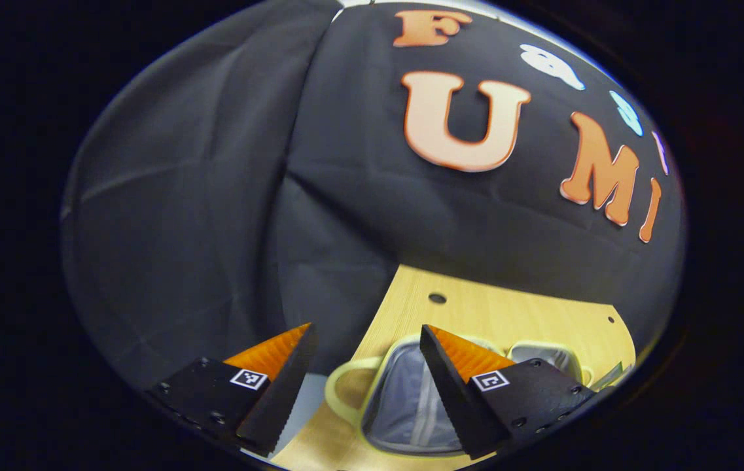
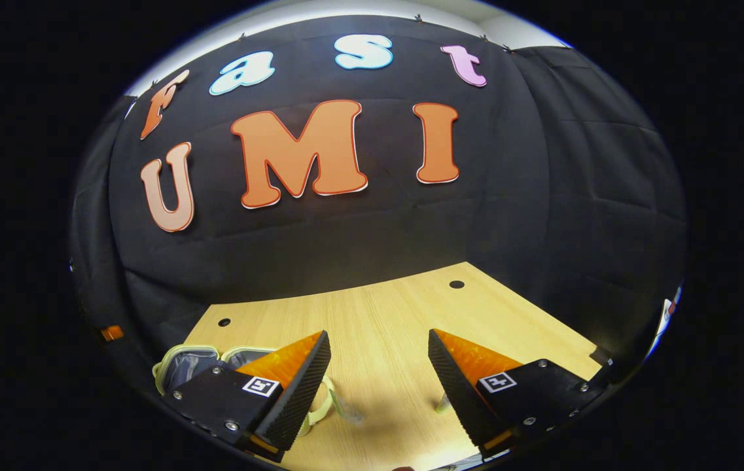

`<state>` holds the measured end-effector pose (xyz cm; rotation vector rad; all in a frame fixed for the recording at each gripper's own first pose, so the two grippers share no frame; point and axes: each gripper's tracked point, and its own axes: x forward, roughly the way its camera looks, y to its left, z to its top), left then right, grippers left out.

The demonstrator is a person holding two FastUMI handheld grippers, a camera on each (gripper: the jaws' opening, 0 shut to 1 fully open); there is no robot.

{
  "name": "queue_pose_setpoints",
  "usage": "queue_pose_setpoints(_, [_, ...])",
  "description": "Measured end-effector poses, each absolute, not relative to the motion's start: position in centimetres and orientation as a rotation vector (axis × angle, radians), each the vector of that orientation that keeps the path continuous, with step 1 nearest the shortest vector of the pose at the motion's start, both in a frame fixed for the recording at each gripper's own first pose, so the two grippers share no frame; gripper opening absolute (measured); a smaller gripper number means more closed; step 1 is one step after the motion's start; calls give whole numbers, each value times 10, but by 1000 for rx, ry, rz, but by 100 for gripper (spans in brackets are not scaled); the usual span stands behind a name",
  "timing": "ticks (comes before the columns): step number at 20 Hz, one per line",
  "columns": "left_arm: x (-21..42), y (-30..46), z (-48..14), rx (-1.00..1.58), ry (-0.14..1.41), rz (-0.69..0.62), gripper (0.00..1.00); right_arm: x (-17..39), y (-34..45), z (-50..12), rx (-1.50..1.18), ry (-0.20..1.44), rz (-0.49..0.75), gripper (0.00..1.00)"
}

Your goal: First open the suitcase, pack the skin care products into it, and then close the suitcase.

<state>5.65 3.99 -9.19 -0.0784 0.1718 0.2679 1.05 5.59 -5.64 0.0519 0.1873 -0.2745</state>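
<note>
A small pale yellow suitcase [image 1: 404,405] lies open on the wooden table [image 1: 476,307], its grey lining showing, a loop handle [image 1: 339,392] on its left and its second half [image 1: 545,356] behind my right finger. My left gripper [image 1: 366,328] hovers open just above it, holding nothing. In the right gripper view the same open suitcase [image 2: 188,367] sits at the lower left, partly behind my left finger. My right gripper [image 2: 379,334] stands open over bare table. Two small clear objects [image 2: 349,413] [image 2: 442,403] lie low between its fingers; what they are I cannot tell.
The table [image 2: 378,307] has small round holes [image 2: 457,284] near its far corners and ends against the black cloth wall [image 2: 378,229]. A greyish packet edge [image 1: 610,376] peeks out at the far right of the left gripper view.
</note>
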Motion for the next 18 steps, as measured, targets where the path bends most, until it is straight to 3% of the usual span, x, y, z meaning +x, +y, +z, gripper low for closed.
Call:
queue_pose_setpoints(10, [39, -141, 9, 17, -103, 185, 97, 23, 5, -48, -62, 152, -230, 95])
queue_pose_setpoints(18, [39, -327, -31, 51, -74, 38, 94, 31, -37, -60, -65, 191, -144, 95])
